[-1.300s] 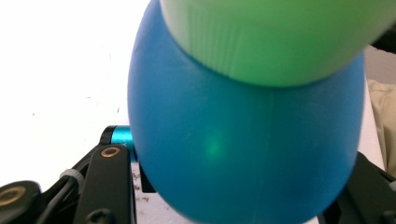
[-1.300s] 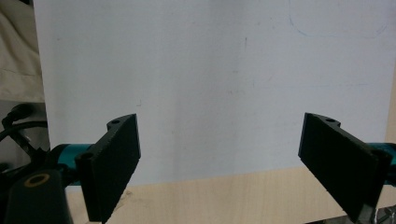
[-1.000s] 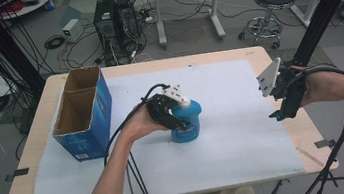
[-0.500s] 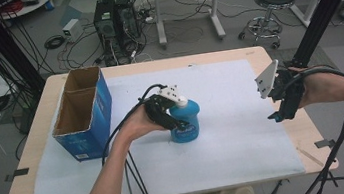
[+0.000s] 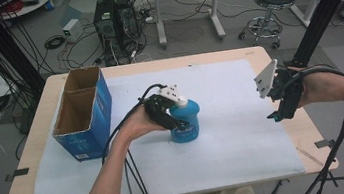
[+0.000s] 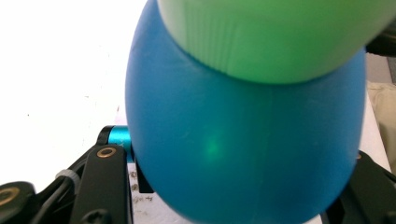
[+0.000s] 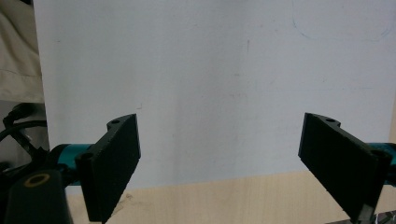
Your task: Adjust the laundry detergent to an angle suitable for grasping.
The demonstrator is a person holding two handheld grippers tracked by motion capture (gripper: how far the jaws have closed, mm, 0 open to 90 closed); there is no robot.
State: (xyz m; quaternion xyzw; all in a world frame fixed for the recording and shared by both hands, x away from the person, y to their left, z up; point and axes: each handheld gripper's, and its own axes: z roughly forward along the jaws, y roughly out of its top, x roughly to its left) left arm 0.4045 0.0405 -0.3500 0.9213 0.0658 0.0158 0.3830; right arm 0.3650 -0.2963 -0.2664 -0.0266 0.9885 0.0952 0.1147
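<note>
White-papered tabletop (image 5: 248,157): left gripper (image 5: 176,124) fingers clamped on smooth, squeezable blue bottle (image 5: 187,122)'s belly; right gripper (image 7: 219,168) fingers wide, empty.

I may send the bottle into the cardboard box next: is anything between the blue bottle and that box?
Nothing visible. The blue bottle stands upright on the white sheet in the left gripper, and the stretch of sheet between it and the open-topped box to its left lies bare, crossed by the holding hand alone.

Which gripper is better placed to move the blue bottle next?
Left. The left gripper already clamps the blue plastic bottle mid-table, while the right gripper hovers open and empty near the table's right edge.
</note>
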